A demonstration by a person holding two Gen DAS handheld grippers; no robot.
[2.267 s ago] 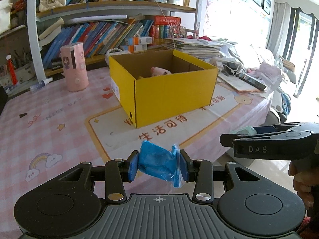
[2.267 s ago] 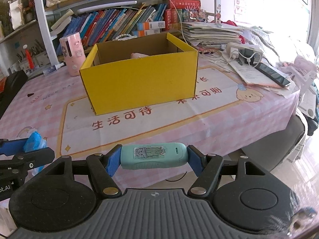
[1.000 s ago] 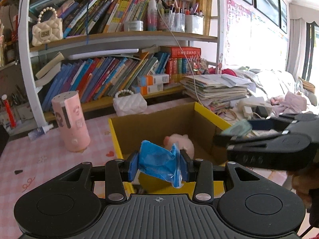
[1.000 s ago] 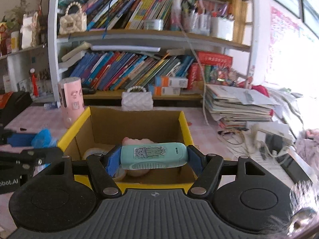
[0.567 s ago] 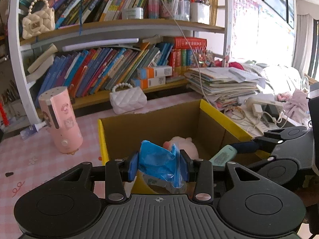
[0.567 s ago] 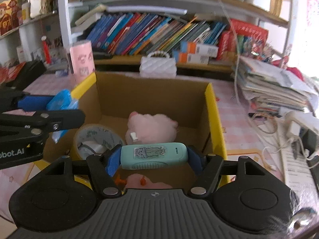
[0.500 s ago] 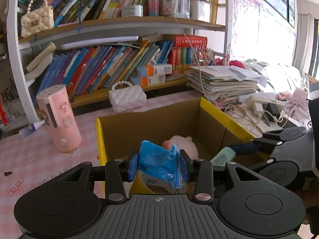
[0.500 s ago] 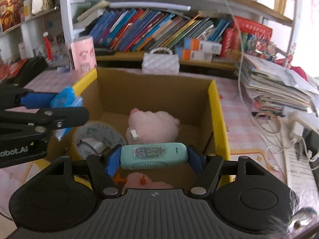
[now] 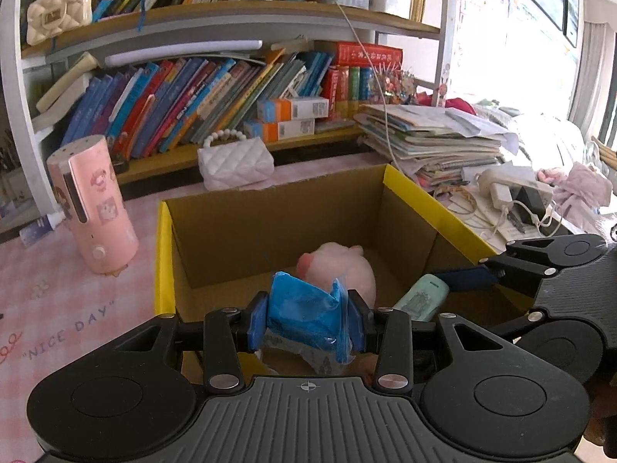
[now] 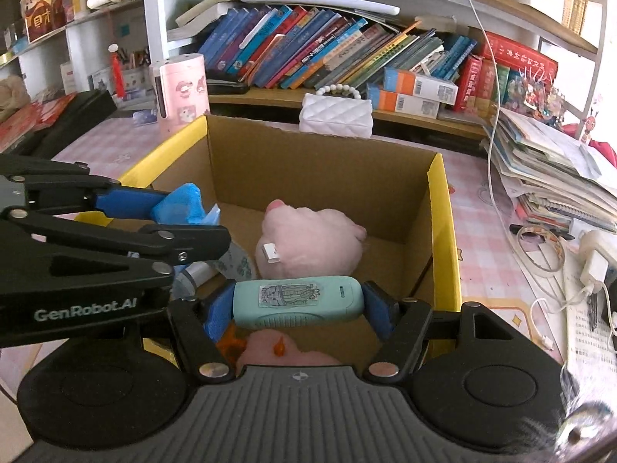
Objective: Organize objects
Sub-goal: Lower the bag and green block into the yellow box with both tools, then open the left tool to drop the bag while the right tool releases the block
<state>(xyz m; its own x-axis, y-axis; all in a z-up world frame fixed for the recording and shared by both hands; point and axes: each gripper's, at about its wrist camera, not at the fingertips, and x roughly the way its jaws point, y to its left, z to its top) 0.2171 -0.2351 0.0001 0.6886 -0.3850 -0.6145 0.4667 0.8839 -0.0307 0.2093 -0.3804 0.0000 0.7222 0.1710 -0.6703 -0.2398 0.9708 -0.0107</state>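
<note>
An open yellow cardboard box stands on the pink table. Inside lie a pink plush toy and a roll of tape. My left gripper is shut on a blue plastic packet and holds it over the box's near edge; the packet also shows in the right wrist view. My right gripper is shut on a mint-green oblong device over the box's near right part; the device also shows in the left wrist view.
A pink cylinder stands left of the box. A white quilted purse sits behind it below the bookshelf. A paper stack and chargers with cables lie to the right.
Both grippers have come from the table's front edge up over the box and now hold their objects lower over its open top, closer together.
</note>
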